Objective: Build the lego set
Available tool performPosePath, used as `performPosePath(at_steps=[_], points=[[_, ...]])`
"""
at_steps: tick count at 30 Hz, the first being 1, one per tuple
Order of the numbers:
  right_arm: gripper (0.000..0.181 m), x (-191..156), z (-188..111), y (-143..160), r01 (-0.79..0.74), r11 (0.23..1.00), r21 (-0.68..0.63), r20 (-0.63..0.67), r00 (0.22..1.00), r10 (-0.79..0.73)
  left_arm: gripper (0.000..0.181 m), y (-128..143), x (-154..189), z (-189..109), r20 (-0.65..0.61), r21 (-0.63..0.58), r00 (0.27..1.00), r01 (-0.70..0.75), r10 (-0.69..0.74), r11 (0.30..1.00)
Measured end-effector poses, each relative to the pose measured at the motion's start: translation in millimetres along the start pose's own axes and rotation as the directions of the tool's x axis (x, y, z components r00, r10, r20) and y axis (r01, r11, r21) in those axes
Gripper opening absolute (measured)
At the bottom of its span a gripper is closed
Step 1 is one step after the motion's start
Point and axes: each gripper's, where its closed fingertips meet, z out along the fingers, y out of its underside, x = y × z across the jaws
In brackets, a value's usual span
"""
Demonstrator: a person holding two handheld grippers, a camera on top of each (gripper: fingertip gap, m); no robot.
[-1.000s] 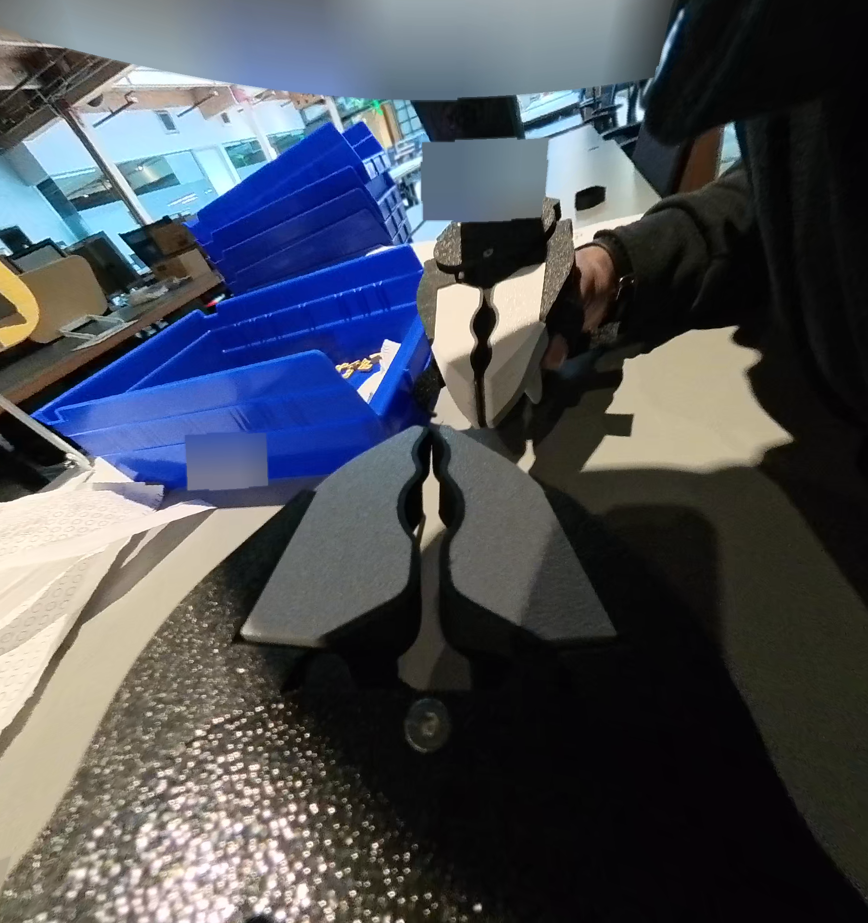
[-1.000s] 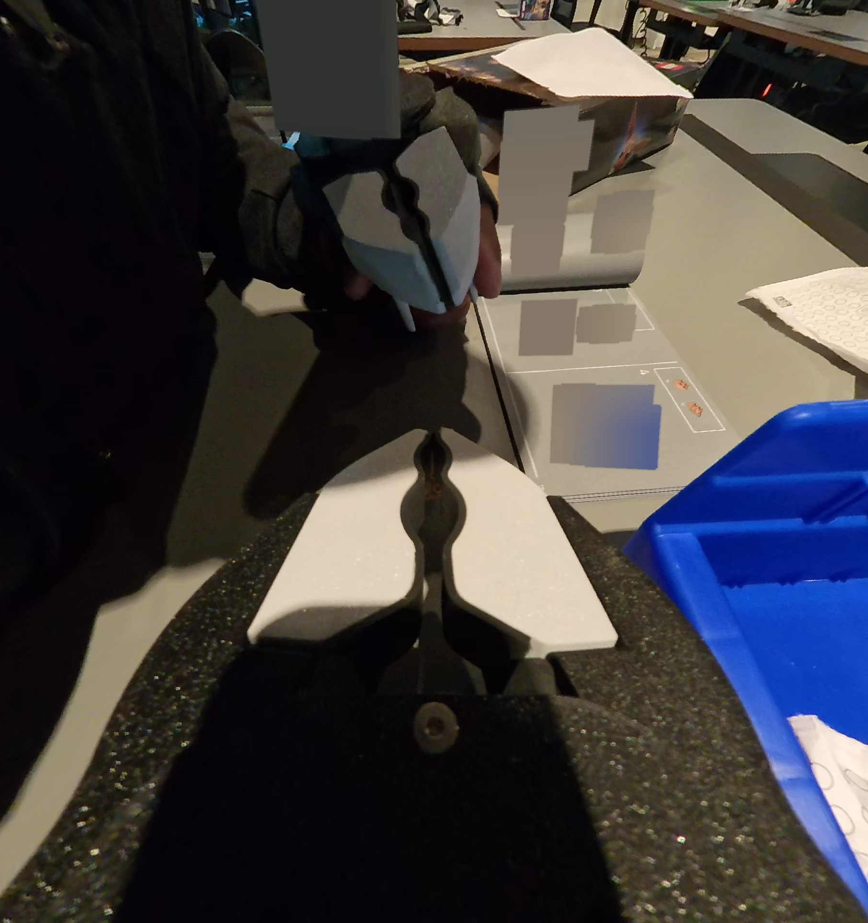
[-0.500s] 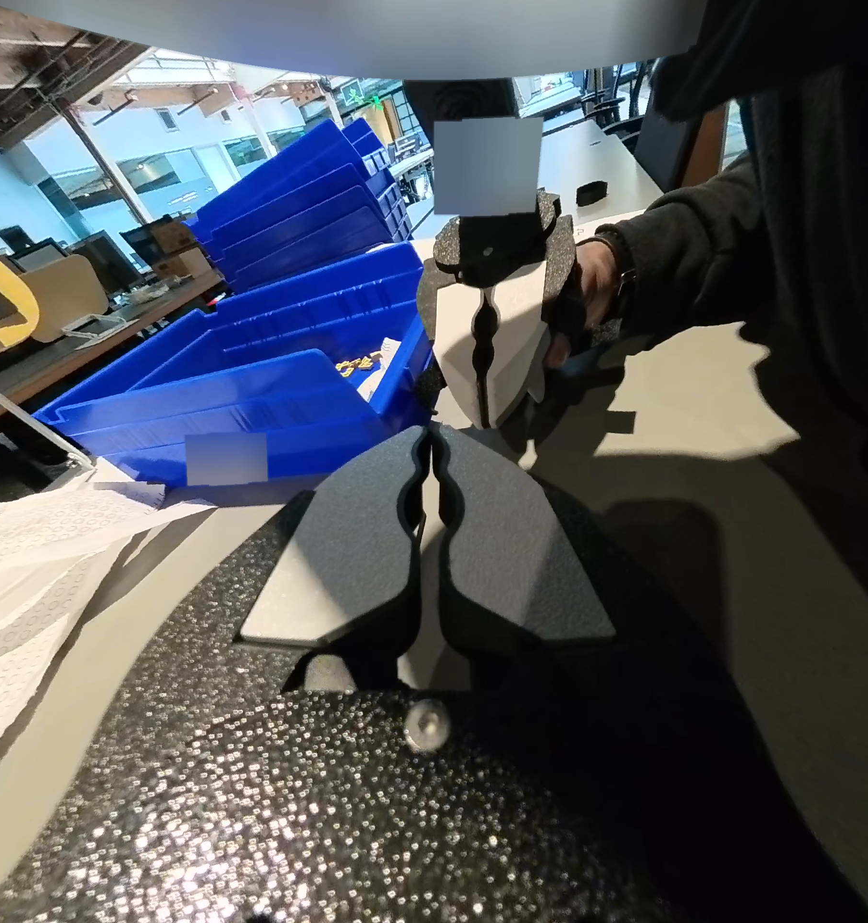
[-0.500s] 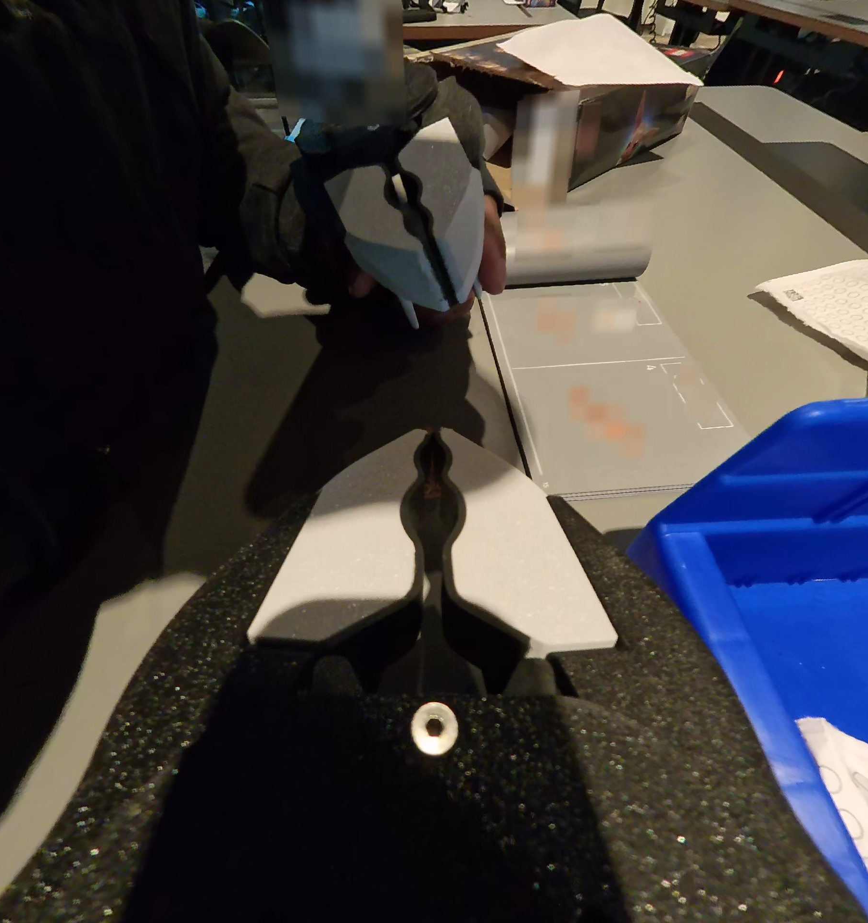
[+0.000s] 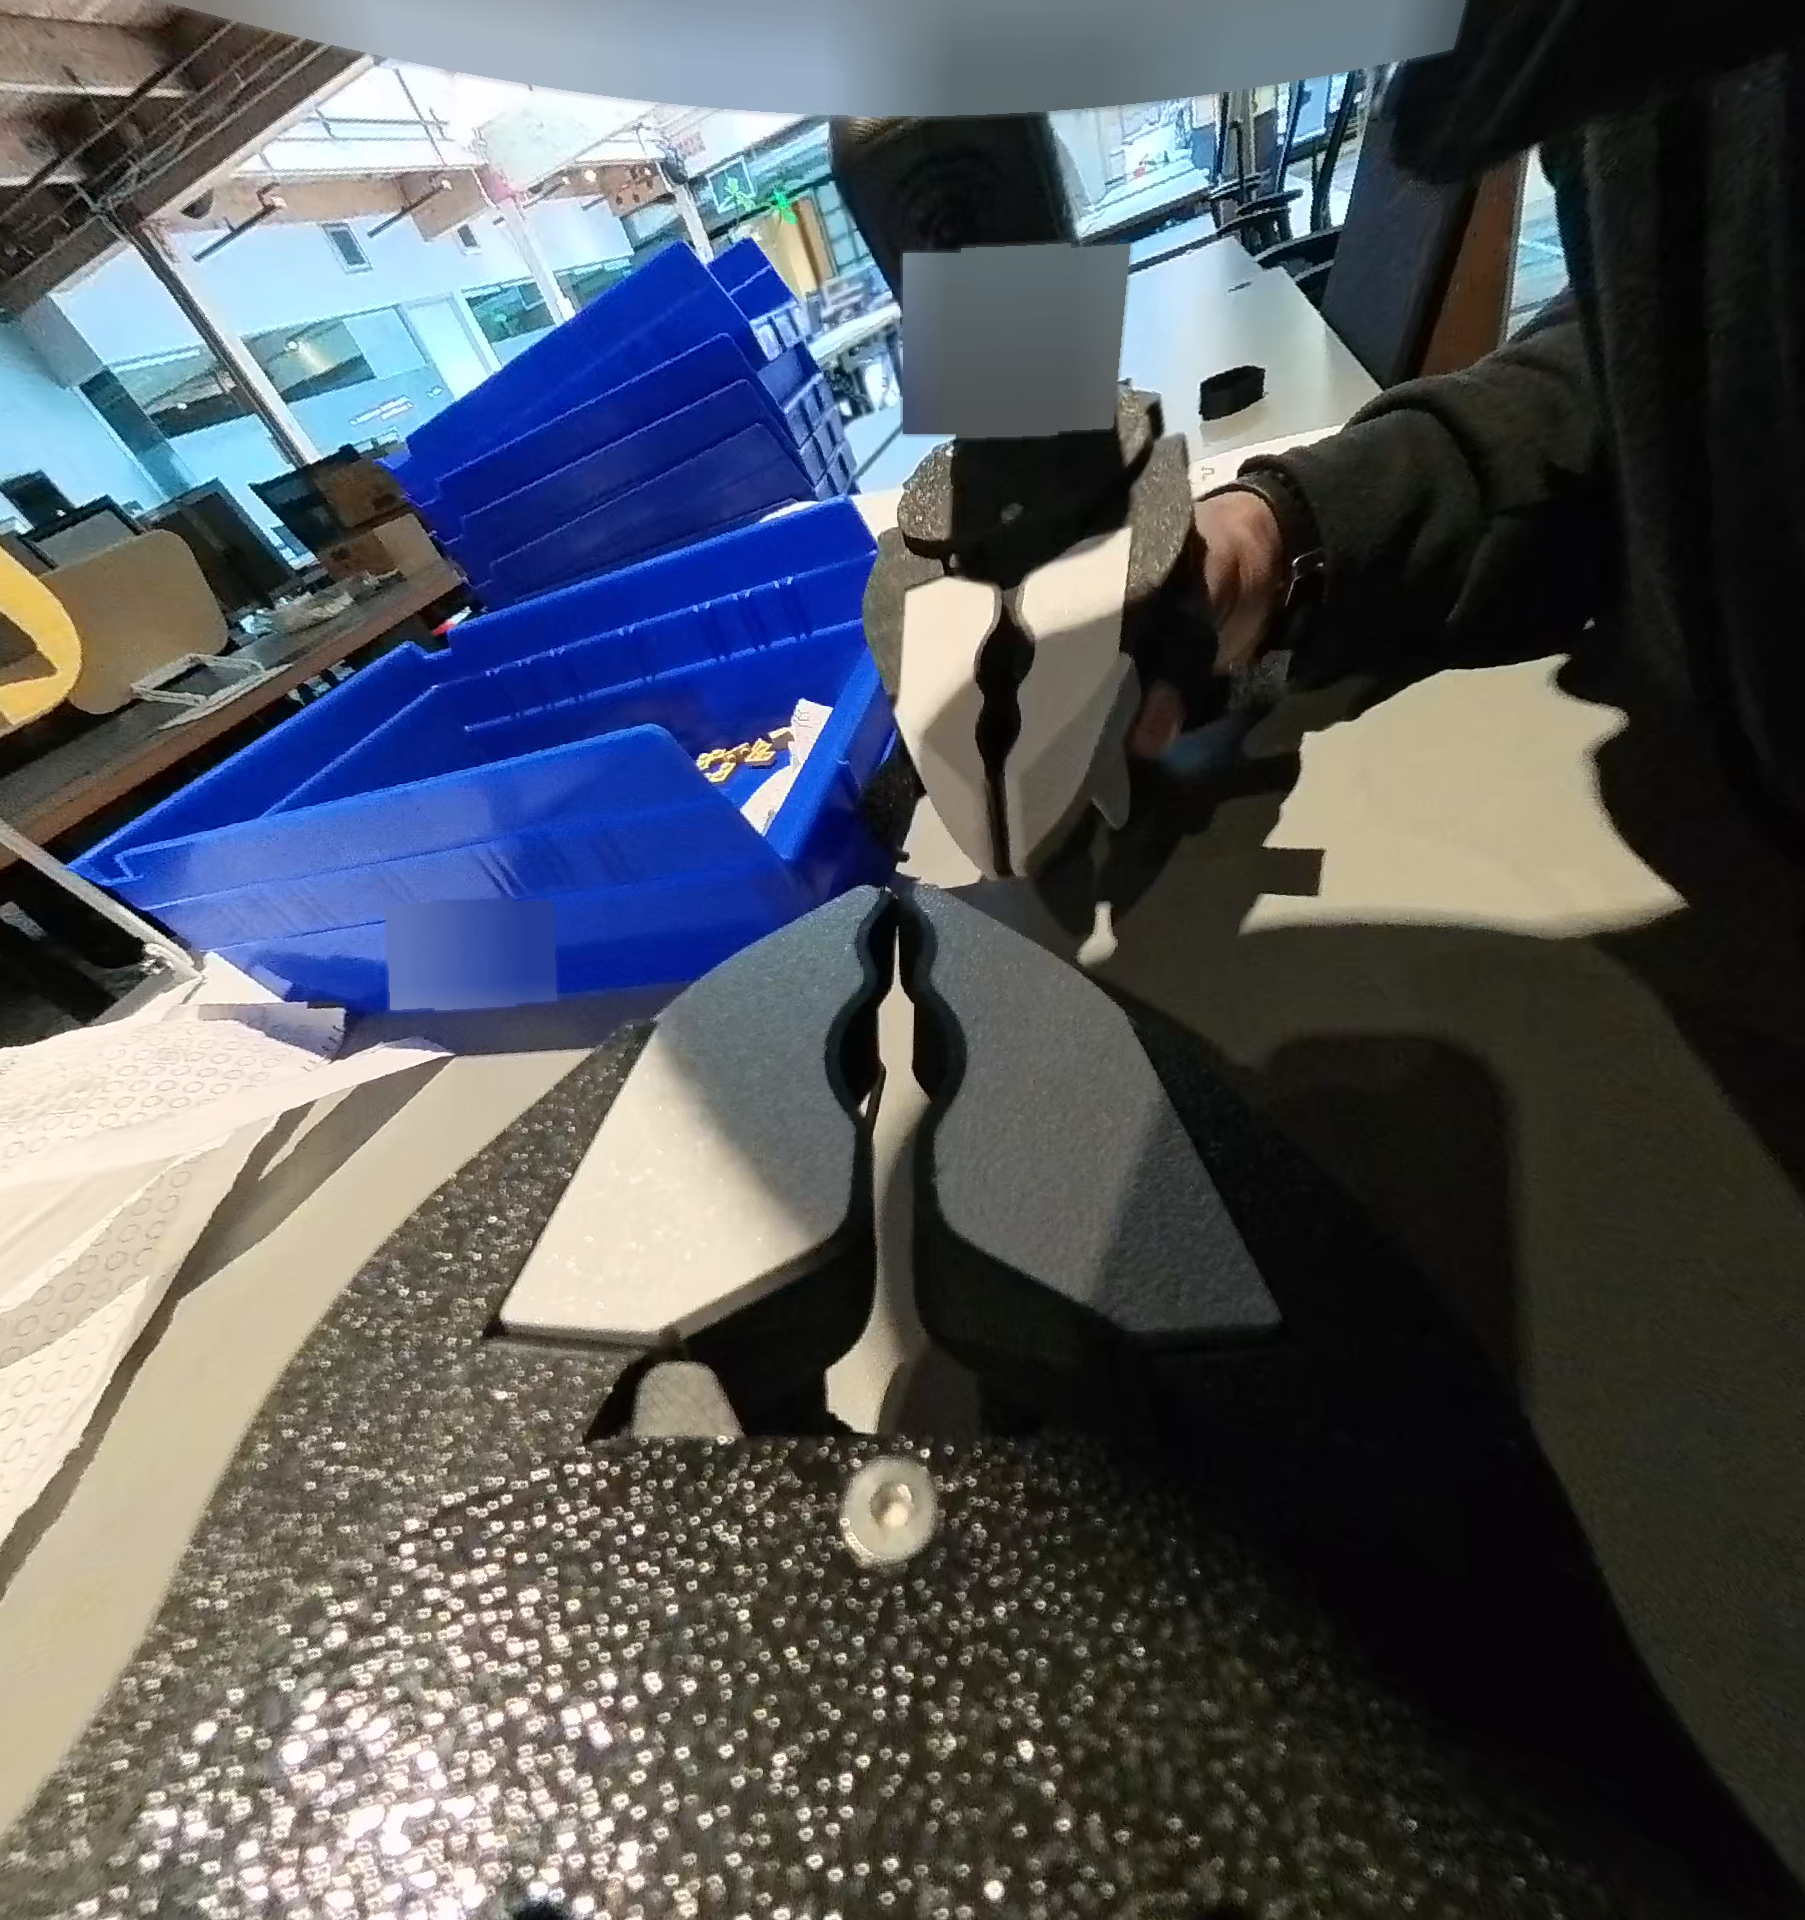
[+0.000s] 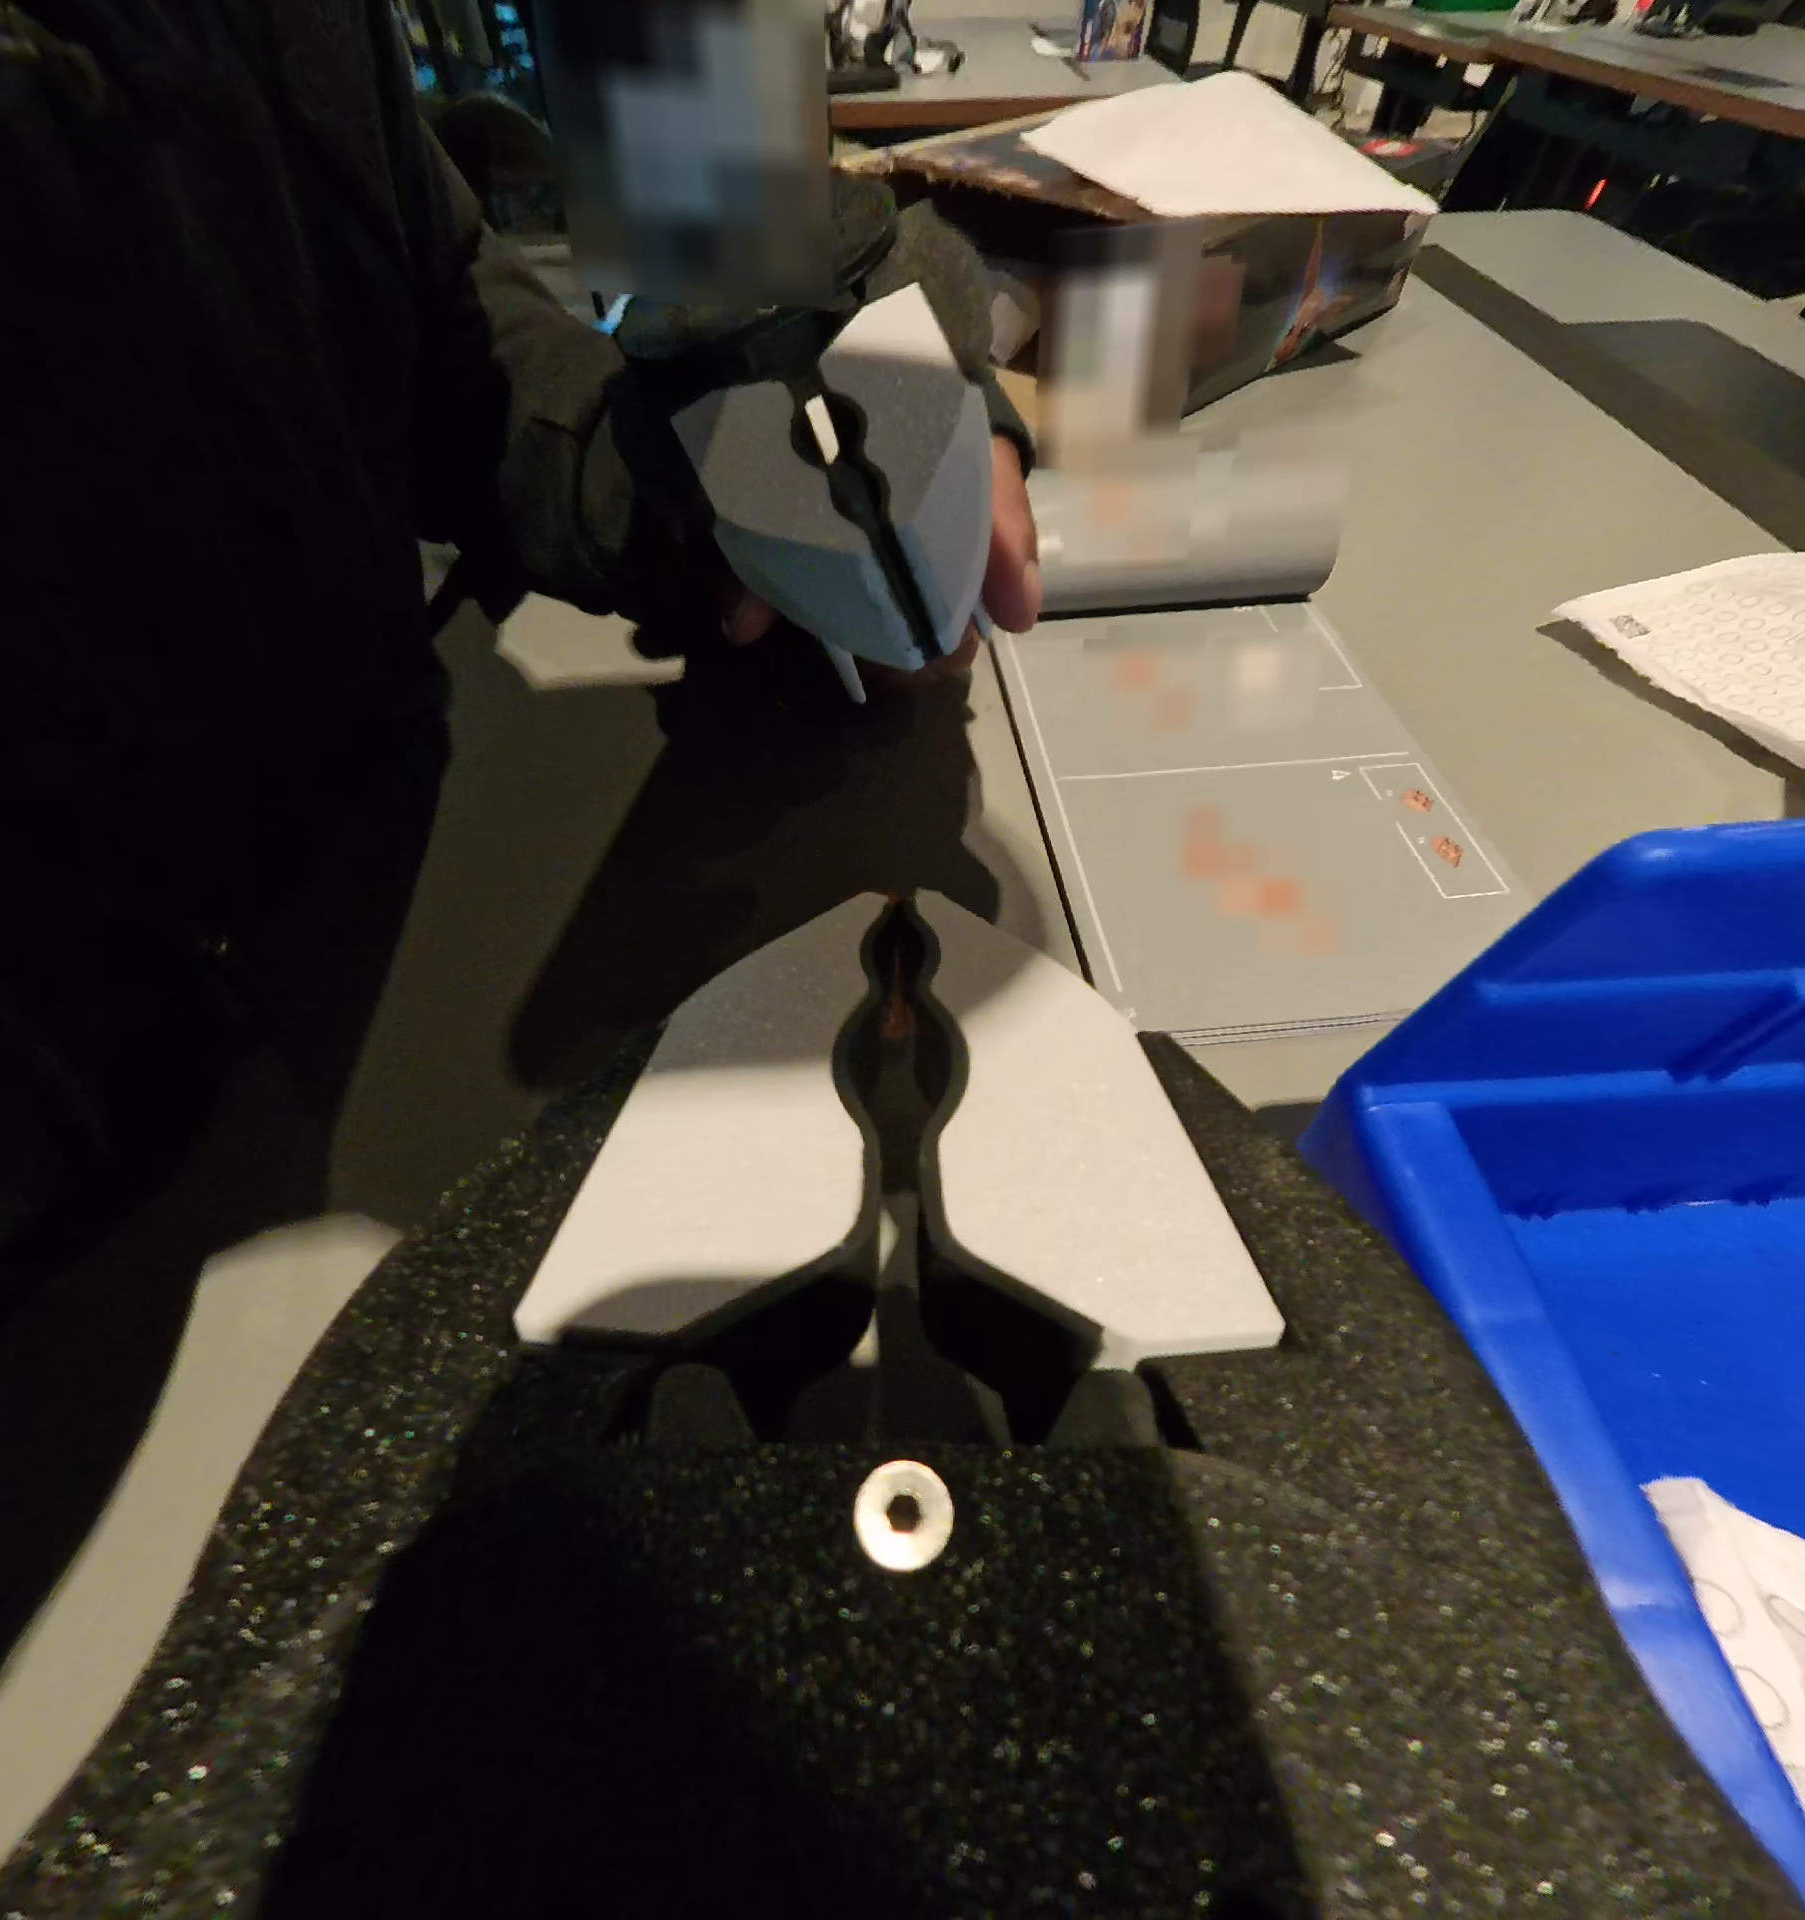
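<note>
Our right hand-held gripper pinches what looks like a tiny orange brick; the left hand-held gripper is closed, seemingly empty, above the desk. Light, stiff, slippery: grip its flat sides

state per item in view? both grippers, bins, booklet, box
left gripper: jaws shut, nothing visible between them
right gripper: jaws shut on small orange-brown piece
blue bin: open, small yellow pieces inside
instruction booklet: open, flat on table
cardboard box: open, white sheet on top
</note>
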Motion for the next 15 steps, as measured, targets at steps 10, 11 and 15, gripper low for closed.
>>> performPosePath(at_steps=[10, 11, 15], points=[[0.0, 2, -12, -20, 0.01, 0.996, 0.094, -0.021, 1.0, -0.008, 0.0, 1, 0, 0, 0.003, -0.01, 1.0, -0.003, 0.003, 1.0], [0.0, 2, -13, -20, 0.012, 0.996, 0.091, -0.028, 1.0, -0.01, 0.0, 1, -1, 0, 0.004, -0.01, 1.0, 0.001, 0.0, 1.0], [0.0, 3, -12, -21, 0.01, 0.997, 0.077, -0.038, 0.999, -0.007, 0.0, 1, -2, 0, 0.005, -0.01, 1.0, 0.009, -0.009, 1.0]])
